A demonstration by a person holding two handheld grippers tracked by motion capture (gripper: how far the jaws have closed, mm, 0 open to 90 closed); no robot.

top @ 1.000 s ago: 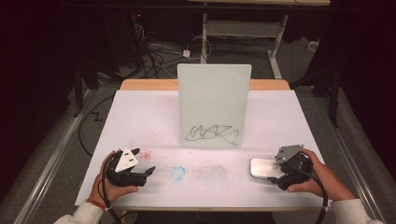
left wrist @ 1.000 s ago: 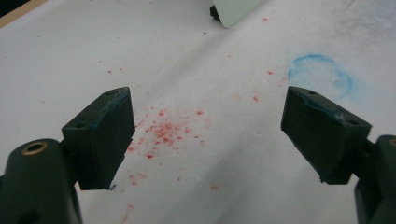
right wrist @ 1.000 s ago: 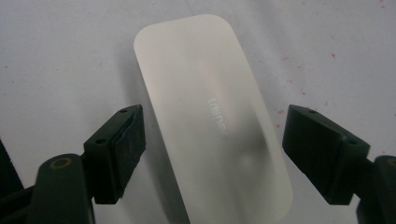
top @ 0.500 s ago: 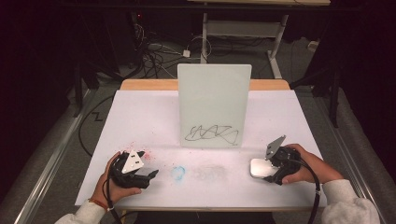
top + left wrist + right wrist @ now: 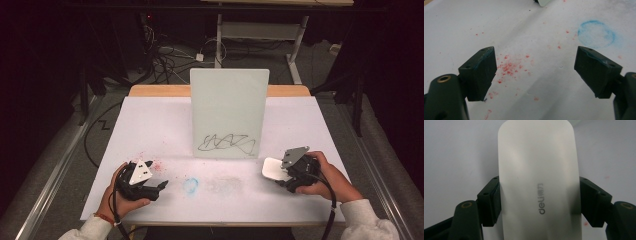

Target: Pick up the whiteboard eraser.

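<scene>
Two hand-held grippers rest low over a white-covered table (image 5: pixel 150 120), one at each near corner. The right gripper (image 5: pixel 283 176) has just been closing its jaws, and they now clamp the long sides of a white eraser block (image 5: pixel 539 182) marked "deli"; in the right gripper view both black pads press against its flanks and the block runs forward between them, lying flat on the sheet. In the high view the same eraser (image 5: pixel 272 168) sits near the table's front right, just below the lower right corner of an upright whiteboard (image 5: pixel 229 112). The board stands at the middle of the table, facing the person, with a black scribble (image 5: pixel 226 143) along its lower part. The left gripper (image 5: pixel 161 185) lies at the front left, jaws pointing toward the table's centre; in the left gripper view its fingers (image 5: pixel 481 72) stand wide apart with nothing between them, above a scatter of red specks (image 5: pixel 510 67). A faint blue ring (image 5: pixel 190 184) marks the sheet just beyond the left jaws, well apart from the eraser. A grey smudge (image 5: pixel 225 185) lies between ring and eraser.
</scene>
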